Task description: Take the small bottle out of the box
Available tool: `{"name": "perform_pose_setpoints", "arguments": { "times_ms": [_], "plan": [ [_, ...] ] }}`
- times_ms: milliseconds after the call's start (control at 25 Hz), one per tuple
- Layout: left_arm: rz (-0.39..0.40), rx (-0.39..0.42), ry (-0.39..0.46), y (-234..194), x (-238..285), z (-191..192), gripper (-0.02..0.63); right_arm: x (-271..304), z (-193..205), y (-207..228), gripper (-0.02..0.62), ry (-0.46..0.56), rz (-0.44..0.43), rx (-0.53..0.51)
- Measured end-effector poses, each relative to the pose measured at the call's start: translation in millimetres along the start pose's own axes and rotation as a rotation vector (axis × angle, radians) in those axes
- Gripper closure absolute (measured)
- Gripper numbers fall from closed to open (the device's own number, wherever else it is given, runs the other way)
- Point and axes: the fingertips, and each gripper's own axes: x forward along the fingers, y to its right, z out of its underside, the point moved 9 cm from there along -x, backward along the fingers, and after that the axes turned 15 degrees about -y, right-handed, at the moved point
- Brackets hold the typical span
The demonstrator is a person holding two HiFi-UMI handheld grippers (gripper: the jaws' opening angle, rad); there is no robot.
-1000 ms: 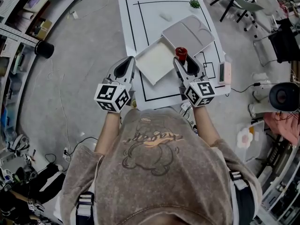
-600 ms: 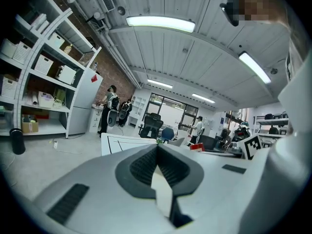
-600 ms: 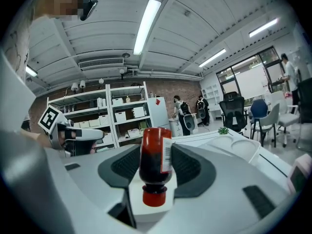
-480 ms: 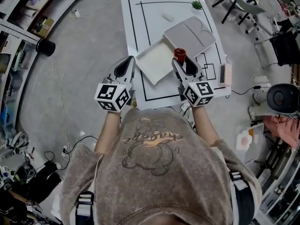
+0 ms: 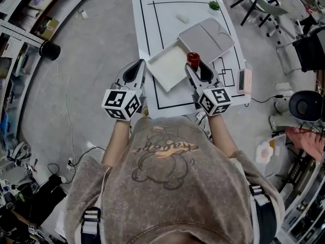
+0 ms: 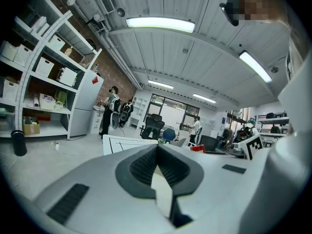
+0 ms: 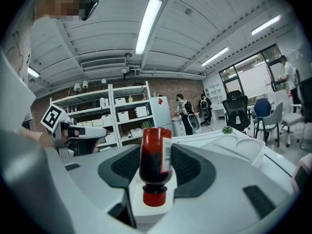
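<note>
A small dark-red bottle (image 5: 193, 58) with a red cap and a white label is clamped between the jaws of my right gripper (image 5: 195, 65), held up above the right edge of the open white box (image 5: 170, 65). The right gripper view shows the bottle (image 7: 155, 157) pinched by its body, cap end toward the camera, in that gripper (image 7: 156, 165). The box's grey lid (image 5: 205, 34) lies behind it on the white table (image 5: 152, 19). My left gripper (image 5: 137, 67) hovers at the box's left corner, jaws shut and holding nothing (image 6: 157, 152).
A small green plant-like object (image 5: 214, 5) and a little white object (image 5: 181, 18) lie at the table's far end. A pink-white device (image 5: 244, 80) sits at the right edge. A black cylinder (image 5: 49, 51) stands on the floor at left; chairs stand at the far right.
The right gripper with the bottle has drifted slightly left, toward the box. The left gripper has stayed put.
</note>
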Motion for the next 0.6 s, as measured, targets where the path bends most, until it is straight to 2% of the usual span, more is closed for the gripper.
{"name": "perform_pose_setpoints", "arguments": {
  "times_ms": [600],
  "plan": [
    [-0.004,-0.007,0.001,-0.9,2.1,-1.4,0.600,3.0,-0.3,-0.4,0.390,-0.005,-0.018,0.019]
  ]
}}
